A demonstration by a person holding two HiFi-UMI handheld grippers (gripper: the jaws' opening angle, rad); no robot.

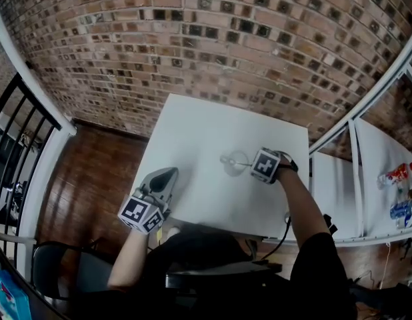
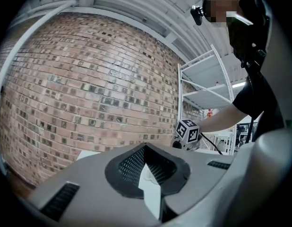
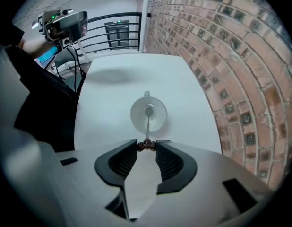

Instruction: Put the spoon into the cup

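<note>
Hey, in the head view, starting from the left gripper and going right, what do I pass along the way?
left gripper → cup → right gripper → white shelf post → colourful items on the shelf. The spoon spans cup and right gripper, so it has no clear place.

Head view, centre: small white cup [image 1: 233,160] and thin metal spoon [image 1: 242,163] too small to resolve. Right gripper [image 1: 258,165] jaws hidden under its marker cube. Right gripper view, centre: dark reddish spoon-handle end blurred. White table [image 1: 193,132] near edge hidden behind person's torso, lower centre.
</note>
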